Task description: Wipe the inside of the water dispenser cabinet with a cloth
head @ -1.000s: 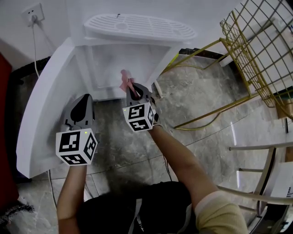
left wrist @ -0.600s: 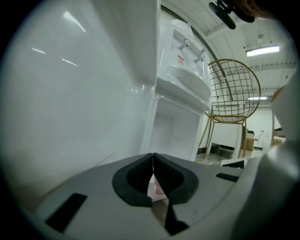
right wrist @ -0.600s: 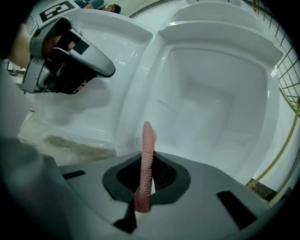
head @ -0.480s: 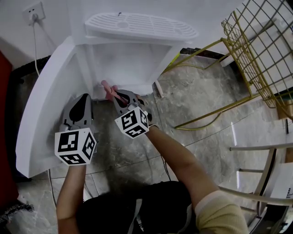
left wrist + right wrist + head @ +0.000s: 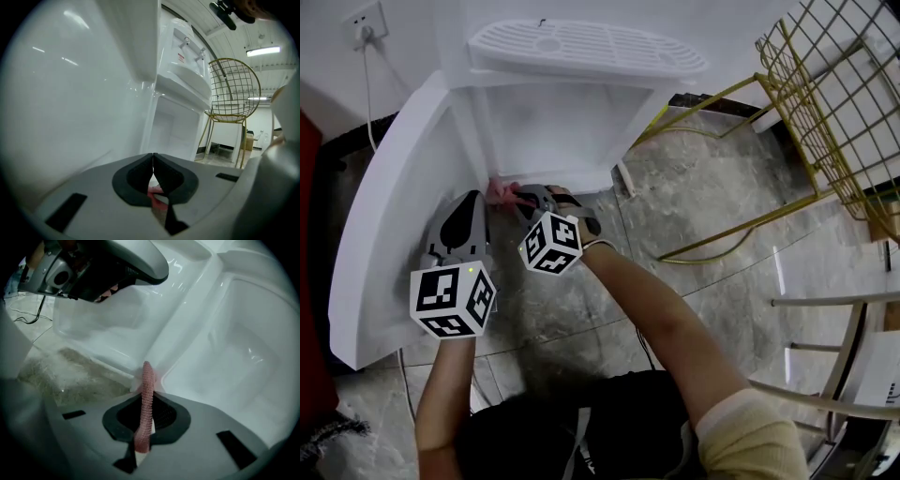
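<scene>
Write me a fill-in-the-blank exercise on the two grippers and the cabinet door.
The right gripper has its jaws shut on a ____ cloth.
The left gripper has its jaws together and holds ____.
The door of the water dispenser cabinet stands ____.
Missing words: pink; nothing; open.

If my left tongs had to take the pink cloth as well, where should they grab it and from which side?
Probably the free end of the pink cloth that sticks out past the right tongs, at the lower left corner of the cabinet. Come from the door side: the right tongs cover the rest. The left tongs are shut, so open them first.
</scene>
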`<state>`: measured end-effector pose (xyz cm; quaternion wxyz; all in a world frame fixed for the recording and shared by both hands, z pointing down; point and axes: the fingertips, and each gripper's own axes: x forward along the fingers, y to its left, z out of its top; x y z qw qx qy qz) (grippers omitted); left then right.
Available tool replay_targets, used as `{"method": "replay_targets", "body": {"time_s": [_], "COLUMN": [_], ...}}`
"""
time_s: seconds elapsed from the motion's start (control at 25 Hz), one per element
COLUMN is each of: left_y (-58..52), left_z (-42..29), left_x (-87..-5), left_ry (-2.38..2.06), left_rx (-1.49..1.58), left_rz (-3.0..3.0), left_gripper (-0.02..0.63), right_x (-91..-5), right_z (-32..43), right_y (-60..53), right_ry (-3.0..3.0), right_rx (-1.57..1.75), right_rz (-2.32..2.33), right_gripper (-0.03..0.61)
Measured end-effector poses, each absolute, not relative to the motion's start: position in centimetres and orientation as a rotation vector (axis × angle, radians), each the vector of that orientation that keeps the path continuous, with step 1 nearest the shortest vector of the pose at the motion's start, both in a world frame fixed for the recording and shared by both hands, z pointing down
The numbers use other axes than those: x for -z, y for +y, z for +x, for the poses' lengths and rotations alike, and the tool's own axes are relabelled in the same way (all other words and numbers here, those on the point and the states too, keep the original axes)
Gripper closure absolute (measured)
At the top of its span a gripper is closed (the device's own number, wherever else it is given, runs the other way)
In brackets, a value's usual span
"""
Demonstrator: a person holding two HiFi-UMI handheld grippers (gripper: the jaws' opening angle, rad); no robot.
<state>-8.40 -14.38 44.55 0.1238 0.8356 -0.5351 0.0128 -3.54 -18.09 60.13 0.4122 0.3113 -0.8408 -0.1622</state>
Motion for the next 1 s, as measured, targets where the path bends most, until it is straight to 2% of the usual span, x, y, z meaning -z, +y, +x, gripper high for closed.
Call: {"method": "replay_targets", "body": {"time_s": [0.4, 1.0], "left_y": [-14.4, -14.1], "left_z": [-8.2, -7.2], "left_x": [-45.0, -44.9], "left_ry": [-1.552, -1.517], "left_rx": [-0.056, -0.068], "left_rz": [2.435, 2.461], "left_gripper": [0.599, 0.6], "right_x": [-61.8, -61.9], "right_z": [-1.1, 6.6], "right_y": [-20.2, -20.2], "right_ry": [-1.924, -1.832], "right_rx": [0.406, 0.313], "right_rz": [0.823, 1.009], "right_gripper": [0.551, 0.551]}}
